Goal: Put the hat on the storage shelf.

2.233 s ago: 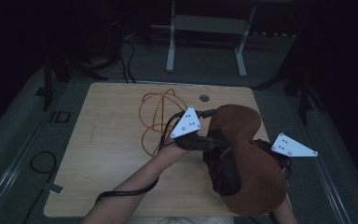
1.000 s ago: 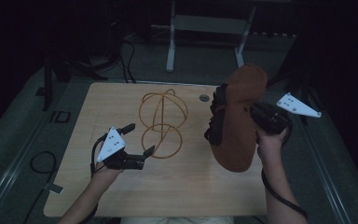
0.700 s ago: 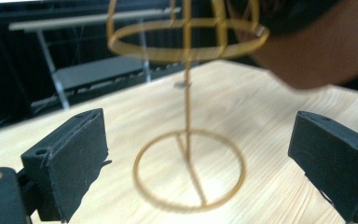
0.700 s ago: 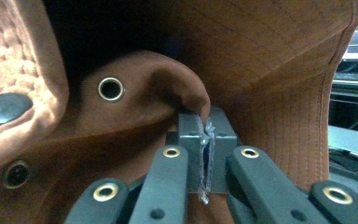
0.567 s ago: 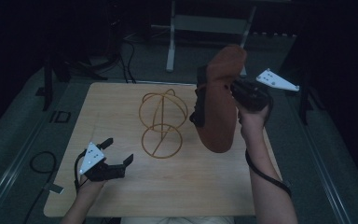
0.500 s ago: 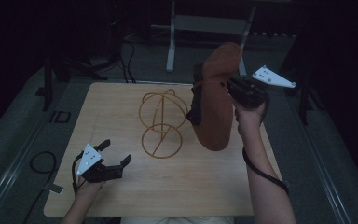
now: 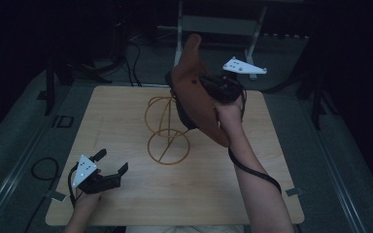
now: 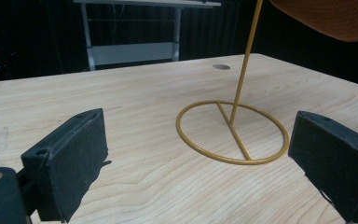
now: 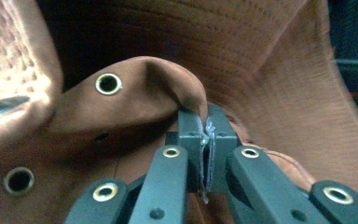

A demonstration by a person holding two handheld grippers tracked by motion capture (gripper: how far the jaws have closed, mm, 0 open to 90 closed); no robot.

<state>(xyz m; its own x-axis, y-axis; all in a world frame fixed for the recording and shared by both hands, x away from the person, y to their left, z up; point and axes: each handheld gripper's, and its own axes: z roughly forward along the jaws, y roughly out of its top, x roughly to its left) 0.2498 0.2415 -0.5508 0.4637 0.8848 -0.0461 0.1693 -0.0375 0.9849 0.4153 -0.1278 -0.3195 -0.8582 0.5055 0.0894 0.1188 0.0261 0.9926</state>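
Above the gold wire stand, the right gripper pinches a brown hat by its fabric. Near the stand's front-left, beside the table edge, the left gripper rests wide open on bare wood.

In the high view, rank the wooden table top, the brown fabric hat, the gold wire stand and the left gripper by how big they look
1. Light wooden table top
2. Brown fabric hat, raised nearer the camera, so it looks bigger than it is
3. Gold wire stand, partly behind the hat
4. Black left gripper with its grey plate; jaws apart
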